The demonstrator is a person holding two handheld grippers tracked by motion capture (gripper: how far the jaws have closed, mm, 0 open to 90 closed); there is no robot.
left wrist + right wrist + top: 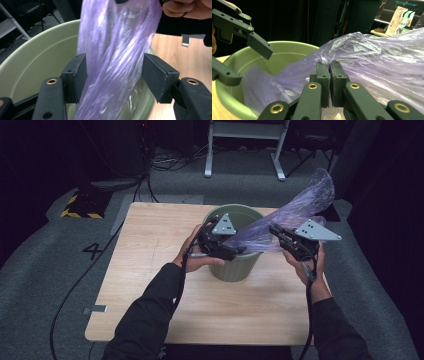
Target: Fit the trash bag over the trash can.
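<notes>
Lining a bin with a plastic bag, judging by the layout.

Left gripper (239,248) hangs over the near rim of the green bin (227,270), jaws spread apart. The purple bag (112,62) runs between them, but the pads (76,75) stand clear of the film on both sides: released, gripping nothing.

Bin sits mid-table (150,270), upright. Inside it: one end of the bag, draped down over the inner wall; nothing else visible, though the floor is largely covered.

Right gripper (280,236) is beside the bin's right rim, jaws clenched on a gathered pleat of the bag. The rest billows up and away to the right.

To do this well: the left should pinch a single edge layer, not the whole bunch, then pull apart from the right to open the mouth over the rim.
</notes>
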